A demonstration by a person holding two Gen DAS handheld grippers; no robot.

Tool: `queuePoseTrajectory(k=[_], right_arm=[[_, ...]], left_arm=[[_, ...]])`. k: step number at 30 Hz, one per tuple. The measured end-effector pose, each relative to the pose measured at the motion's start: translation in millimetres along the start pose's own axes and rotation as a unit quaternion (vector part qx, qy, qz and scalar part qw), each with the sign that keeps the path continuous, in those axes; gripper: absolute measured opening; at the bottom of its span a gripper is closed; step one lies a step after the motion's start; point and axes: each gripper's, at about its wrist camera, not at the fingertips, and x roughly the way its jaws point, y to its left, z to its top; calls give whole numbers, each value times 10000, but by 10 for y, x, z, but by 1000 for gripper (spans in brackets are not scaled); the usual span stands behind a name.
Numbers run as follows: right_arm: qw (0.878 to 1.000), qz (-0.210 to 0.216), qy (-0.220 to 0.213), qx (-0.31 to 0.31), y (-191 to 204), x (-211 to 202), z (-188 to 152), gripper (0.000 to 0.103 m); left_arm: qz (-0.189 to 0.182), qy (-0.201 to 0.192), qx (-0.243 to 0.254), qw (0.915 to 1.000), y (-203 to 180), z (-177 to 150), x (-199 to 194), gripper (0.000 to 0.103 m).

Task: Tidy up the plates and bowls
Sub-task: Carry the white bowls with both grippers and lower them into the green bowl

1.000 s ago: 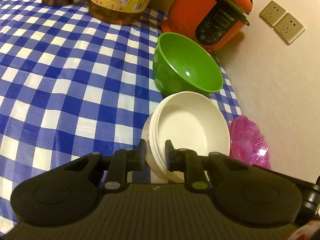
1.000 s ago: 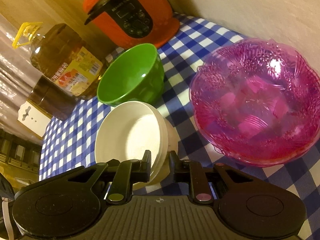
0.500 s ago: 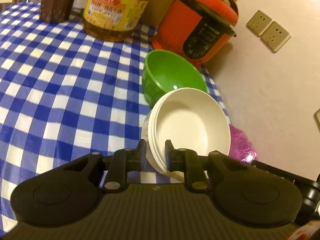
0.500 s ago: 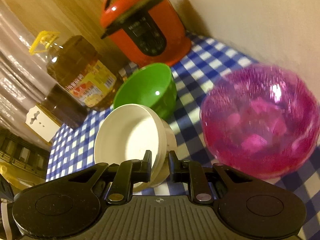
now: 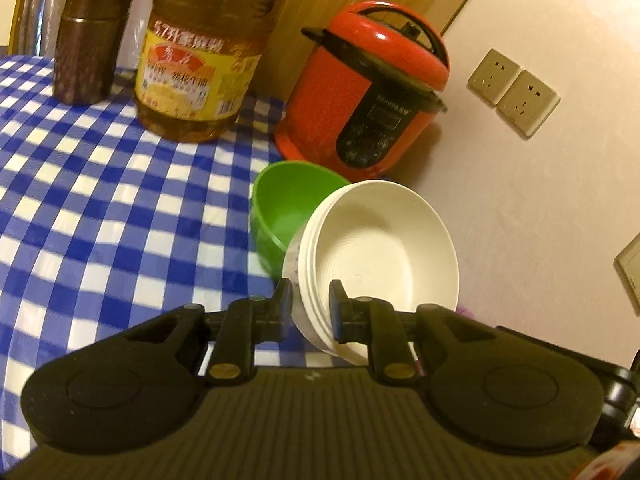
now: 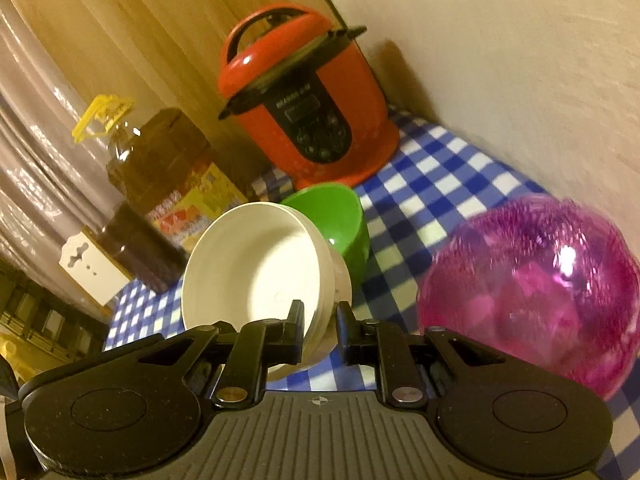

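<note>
Stacked cream bowls (image 5: 380,256) hang tilted above the checked surface (image 5: 100,208), gripped from two sides: the left gripper (image 5: 310,300) has its jaws narrowed onto the rims nearest it, and the right gripper (image 6: 320,320) pinches the opposite edge the same way. Just behind the stack sits the green bowl (image 5: 288,208), so close that the cream rims overlap it in both views. Behind the green bowl, against the wall corner, stands the red cooker (image 5: 368,88), closing off that way. To the left of the stack, as the left camera looks, the cloth lies wide and bare up to the oil jug (image 5: 200,64) and a dark brown canister (image 5: 90,40) at the far edge.

Only the right camera shows the pink glass bowl (image 6: 532,292) fully, resting on the surface near the wall, on the far side of the stack from the jug; it looks blurred. From the left camera, only a sliver of purple peeks under the stack. Wall sockets (image 5: 514,92) show clearly in the left camera alone.
</note>
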Motion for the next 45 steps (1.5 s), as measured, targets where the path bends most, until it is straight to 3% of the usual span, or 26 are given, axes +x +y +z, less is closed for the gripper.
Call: queuePoseTrajectory(k=[11, 24, 45], right_arm=[[9995, 89, -220, -183, 41, 305, 348, 16], [9998, -62, 47, -197, -32, 871, 491, 16], [9994, -178, 190, -244, -76, 1055, 520, 17]], left_arm=[[-163, -238, -146, 9995, 32, 374, 349, 17], [-49, 6, -495, 9988, 259, 528, 828, 17], [332, 157, 201, 9991, 140, 500, 980, 16]])
